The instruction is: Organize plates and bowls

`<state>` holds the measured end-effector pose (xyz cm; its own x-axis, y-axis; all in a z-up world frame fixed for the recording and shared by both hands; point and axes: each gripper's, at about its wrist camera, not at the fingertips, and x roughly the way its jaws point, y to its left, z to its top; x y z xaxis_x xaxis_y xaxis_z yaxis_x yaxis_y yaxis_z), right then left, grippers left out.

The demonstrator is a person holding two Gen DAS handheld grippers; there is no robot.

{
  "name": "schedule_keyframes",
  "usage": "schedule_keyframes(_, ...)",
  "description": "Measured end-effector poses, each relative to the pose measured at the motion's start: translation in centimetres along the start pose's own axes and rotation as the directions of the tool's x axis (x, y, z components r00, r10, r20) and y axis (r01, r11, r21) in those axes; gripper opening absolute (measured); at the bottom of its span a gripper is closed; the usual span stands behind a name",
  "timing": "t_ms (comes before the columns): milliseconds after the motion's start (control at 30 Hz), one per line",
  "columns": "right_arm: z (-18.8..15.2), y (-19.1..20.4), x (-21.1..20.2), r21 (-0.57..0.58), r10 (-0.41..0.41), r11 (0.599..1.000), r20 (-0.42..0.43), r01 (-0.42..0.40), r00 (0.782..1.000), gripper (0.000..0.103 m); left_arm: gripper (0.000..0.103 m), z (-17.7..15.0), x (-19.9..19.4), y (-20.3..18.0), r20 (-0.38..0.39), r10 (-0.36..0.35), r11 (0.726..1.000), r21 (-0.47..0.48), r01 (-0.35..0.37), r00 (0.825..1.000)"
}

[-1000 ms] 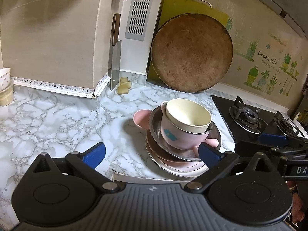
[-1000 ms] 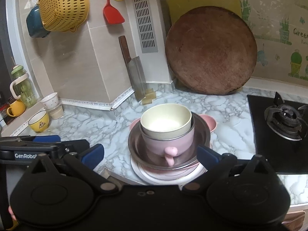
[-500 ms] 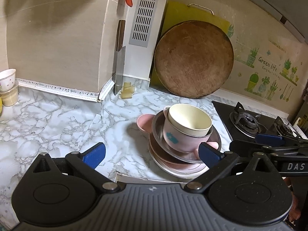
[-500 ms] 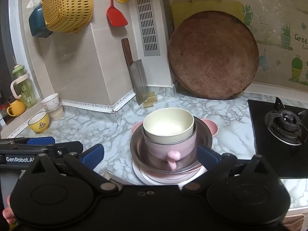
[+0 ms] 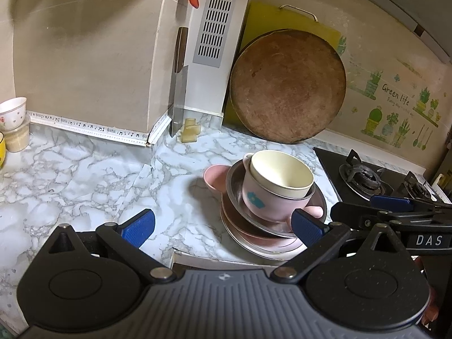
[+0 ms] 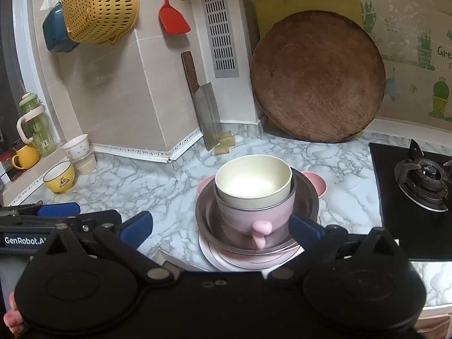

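Marble-patterned countertop (image 5: 84,175) fills the lower part of both wrist views, running back to beige tiled walls and a corner. Above it the left gripper (image 5: 223,224) has its blue-padded jaws spread wide with nothing between them; its right pad sits visually in front of the stack's edge, though contact cannot be told. The right gripper (image 6: 220,227) is likewise spread wide and empty, its jaws framing the stack from the near side.

Between and just beyond the fingers stands the dish stack: a cream bowl (image 6: 252,182) nested in a pink handled bowl (image 6: 254,214), which sits tilted inside a steel bowl (image 6: 207,212). Under that lie pink plates (image 5: 254,240) and a pale plate (image 6: 214,257) at the bottom. A small pink bowl (image 5: 215,175) sits on the counter touching the stack's far side.

In the left wrist view the right gripper appears at the right edge, beside the stack; in the right wrist view the left gripper shows at the left edge, low over the counter.

Farther out, a gas hob (image 6: 423,175) lies to the right of the stack. A round wooden board (image 6: 317,76) leans against the back wall with a yellow cutting board (image 6: 308,4) behind it. A cleaver (image 6: 206,107) stands propped in the corner beside a vent grille (image 6: 221,31). At far left sit a yellow cup (image 6: 60,176), a white cup (image 6: 76,147) and a green bottle (image 6: 35,127); a yellow colander (image 6: 99,7) and red spatula (image 6: 171,14) hang above.
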<state>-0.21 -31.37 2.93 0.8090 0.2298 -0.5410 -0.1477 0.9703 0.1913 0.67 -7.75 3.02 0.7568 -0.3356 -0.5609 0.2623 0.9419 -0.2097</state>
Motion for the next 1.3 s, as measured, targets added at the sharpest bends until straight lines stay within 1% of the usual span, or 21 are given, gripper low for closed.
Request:
schedule_keyframes(533, -0.1, 0.0, 0.06, 0.002, 0.005, 1.0, -0.006, -0.005, 1.0, 0.103, 0.103, -0.13, -0.07, 0.01, -0.001, 0.004, 1.0, 0.002, -0.004, 1.0)
schedule_keyframes(1300, -0.15, 0.01, 0.56, 0.001, 0.015, 1.0, -0.037, -0.015, 0.999, 0.103, 0.103, -0.22, 0.24, 0.1, -0.029, 0.015, 1.0, -0.007, -0.016, 0.999)
